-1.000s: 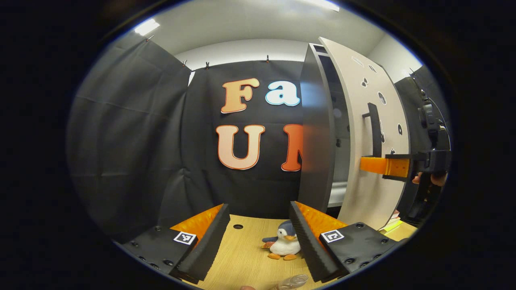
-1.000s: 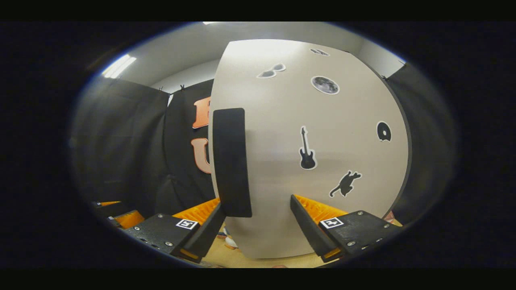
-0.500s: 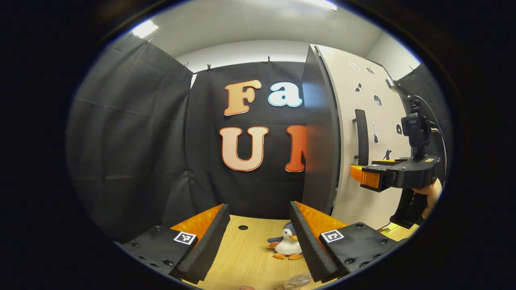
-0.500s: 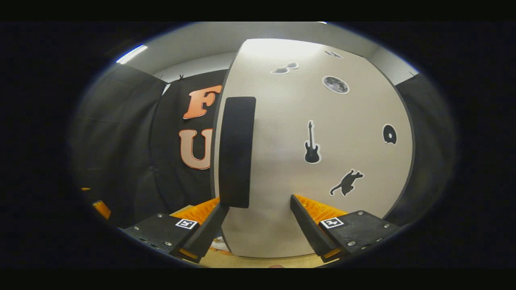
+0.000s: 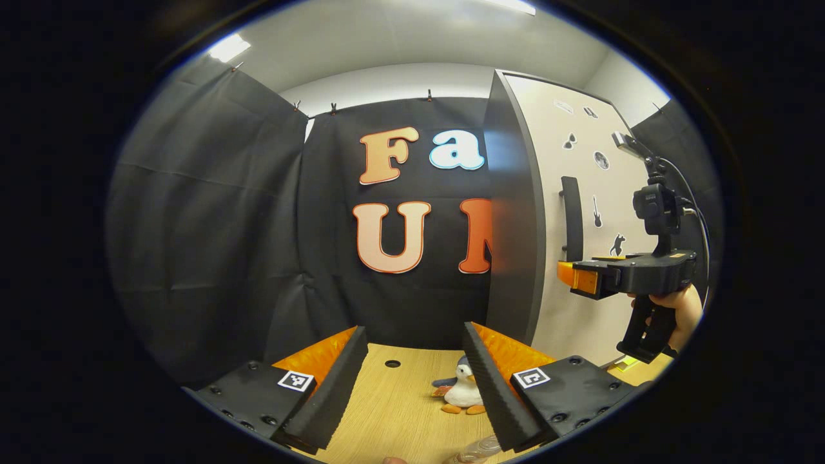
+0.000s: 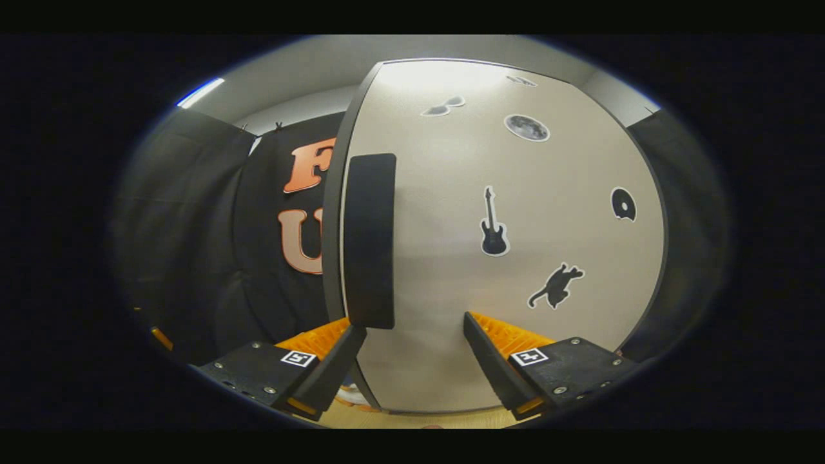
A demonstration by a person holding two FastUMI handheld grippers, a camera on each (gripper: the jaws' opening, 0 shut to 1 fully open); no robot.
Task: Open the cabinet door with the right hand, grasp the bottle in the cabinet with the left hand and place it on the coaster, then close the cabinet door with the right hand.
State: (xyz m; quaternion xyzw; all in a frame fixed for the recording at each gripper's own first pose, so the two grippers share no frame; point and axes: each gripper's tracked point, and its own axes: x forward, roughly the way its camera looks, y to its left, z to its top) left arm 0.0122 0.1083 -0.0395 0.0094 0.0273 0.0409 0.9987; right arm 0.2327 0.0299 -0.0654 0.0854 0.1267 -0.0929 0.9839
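Cabinet door flush shut, right tool spread, facing handle

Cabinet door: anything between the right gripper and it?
Nothing visible. In the right gripper view the right gripper is open and faces the cabinet door directly, with the handle just above its left finger. In the left gripper view the door sits flush against the cabinet side.
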